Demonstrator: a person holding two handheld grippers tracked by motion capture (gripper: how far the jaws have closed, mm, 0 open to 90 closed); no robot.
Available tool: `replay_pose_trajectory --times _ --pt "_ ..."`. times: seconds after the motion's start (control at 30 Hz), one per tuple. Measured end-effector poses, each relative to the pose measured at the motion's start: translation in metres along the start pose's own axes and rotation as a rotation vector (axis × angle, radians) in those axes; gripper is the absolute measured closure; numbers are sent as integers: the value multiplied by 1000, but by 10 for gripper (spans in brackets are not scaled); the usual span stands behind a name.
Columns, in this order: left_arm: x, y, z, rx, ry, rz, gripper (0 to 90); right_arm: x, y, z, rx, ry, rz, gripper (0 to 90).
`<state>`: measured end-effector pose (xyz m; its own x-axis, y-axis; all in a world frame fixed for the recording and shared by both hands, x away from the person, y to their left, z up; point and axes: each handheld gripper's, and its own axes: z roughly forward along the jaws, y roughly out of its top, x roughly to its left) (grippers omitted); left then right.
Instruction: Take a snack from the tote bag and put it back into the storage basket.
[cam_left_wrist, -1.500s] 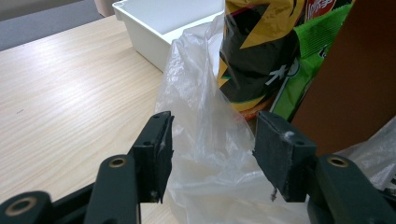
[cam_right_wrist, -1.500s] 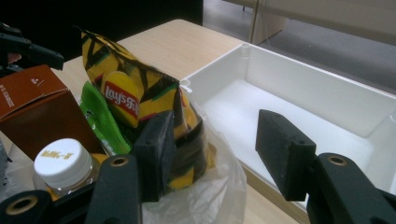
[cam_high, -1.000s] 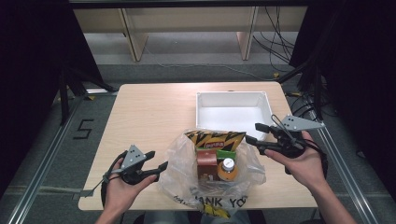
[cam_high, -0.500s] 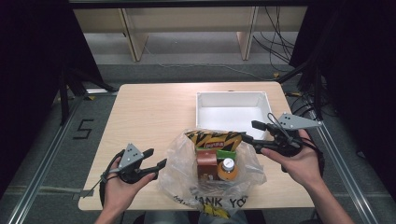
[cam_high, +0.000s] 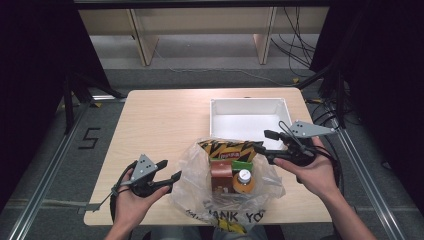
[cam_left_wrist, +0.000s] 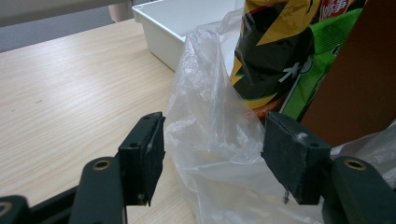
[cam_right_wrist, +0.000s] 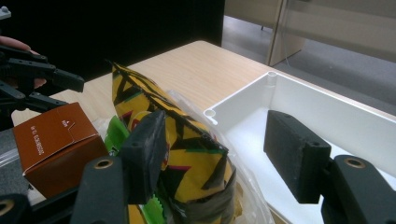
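Observation:
A clear plastic bag (cam_high: 192, 186) lies open at the table's near edge. It holds a yellow-and-black snack bag (cam_high: 227, 149), a green packet (cam_high: 241, 165), a brown box (cam_high: 221, 176) and an orange-capped bottle (cam_high: 243, 180). My left gripper (cam_high: 171, 169) is open at the bag's left side. In the left gripper view, a fold of the plastic bag (cam_left_wrist: 212, 135) stands between the jaws, and the pads (cam_left_wrist: 144, 154) stay clear of it. My right gripper (cam_high: 263, 141) is open at the snack bag's right end. The snack bag's top (cam_right_wrist: 187, 154) sits beside its left pad (cam_right_wrist: 149, 149).
A white empty tray (cam_high: 247, 101) stands behind the bag at the back right, and its wall (cam_right_wrist: 243, 95) is just beyond the right jaws. Bare wooden tabletop (cam_high: 165, 120) stretches to the left and back. My left gripper (cam_right_wrist: 42, 74) shows across the bag.
My right gripper has edged left, closer to the snack bag's top. The left gripper and the bag have stayed where they were.

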<state>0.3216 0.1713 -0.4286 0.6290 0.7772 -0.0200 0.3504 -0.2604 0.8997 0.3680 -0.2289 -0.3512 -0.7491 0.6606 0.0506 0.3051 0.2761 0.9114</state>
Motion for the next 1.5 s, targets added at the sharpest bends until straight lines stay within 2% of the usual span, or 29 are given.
replay_pose_trajectory --times 0.03,0.1,0.13,0.17,0.2,0.33,0.4,0.43,0.47,0.5,0.57,0.6,0.63,0.67,0.73,0.8,0.87,0.9,0.93,0.97,1.03,1.07,1.13,1.17,1.23,1.3,1.4,1.43,1.5 --pt "0 0 0 -1 -2 3 385 1 0 0 15 -3 4 396" --pt "0 0 0 -8 -11 14 385 0 0 5 -14 -12 -23 398" --pt "0 0 0 1 -2 14 385 1 -1 6 2 -1 -12 399" --pt "-1 0 0 4 -1 7 384 -1 -1 6 28 2 -28 399" --pt "-1 1 0 2 -2 4 385 0 -1 9 27 0 -11 401" --pt "-3 -1 4 13 -12 5 383 -2 0 16 29 5 -48 420" --pt "-4 -2 4 17 -12 3 382 -1 -3 19 26 13 -44 437" --pt "-4 -2 4 17 -11 3 382 0 -4 19 50 22 -25 442" --pt "-4 -1 4 15 -11 2 382 -2 -5 21 45 14 -48 447" --pt "-4 -1 4 10 -12 -1 382 0 -6 23 48 23 -20 452" --pt "-4 -1 4 13 -11 -1 381 -1 -7 24 53 49 3 456" --pt "-4 -2 4 16 -12 3 381 -2 -7 28 12 47 10 462" --pt "-4 -2 4 15 -14 0 381 -3 -6 26 38 59 1 471" --pt "-3 -3 4 16 -16 1 380 -2 -6 28 22 48 0 482" --pt "-3 -3 4 19 -12 0 380 -3 -7 28 35 56 -20 506" --pt "-2 -3 3 17 -14 3 379 -3 -8 31 22 54 -22 534" --pt "-1 -4 3 19 -8 9 379 -3 -9 32 34 43 -60 564" --pt "-1 -4 4 18 -12 5 379 -2 -10 33 40 42 -57 580" --pt "-1 -5 4 21 -7 4 378 -3 -11 34 43 59 -75 601" --pt "-1 -5 4 27 -5 6 378 0 -12 35 50 55 -64 619" --pt "-2 -6 5 33 -1 0 377 0 -13 35 66 55 -106 647" --pt "-2 -7 6 36 -8 -2 377 0 -14 37 44 29 -129 664" --pt "-2 -7 7 39 -11 7 375 0 -14 37 46 37 -160 695" --pt "-3 -8 7 42 -6 -4 375 0 -15 37 46 43 -164 713" --pt "-2 -8 7 43 -7 11 375 0 -16 38 39 47 -170 758" --pt "-4 -9 8 41 -11 -11 374 -1 -16 38 47 61 -196 795" --pt "-3 -10 7 49 -9 -3 374 -3 -17 39 45 69 -235 844" --pt "-2 -11 8 47 -9 -8 374 0 -19 40 37 65 -204 861" --pt "-2 -11 8 49 -10 -15 374 -1 -20 40 32 70 -235 886"
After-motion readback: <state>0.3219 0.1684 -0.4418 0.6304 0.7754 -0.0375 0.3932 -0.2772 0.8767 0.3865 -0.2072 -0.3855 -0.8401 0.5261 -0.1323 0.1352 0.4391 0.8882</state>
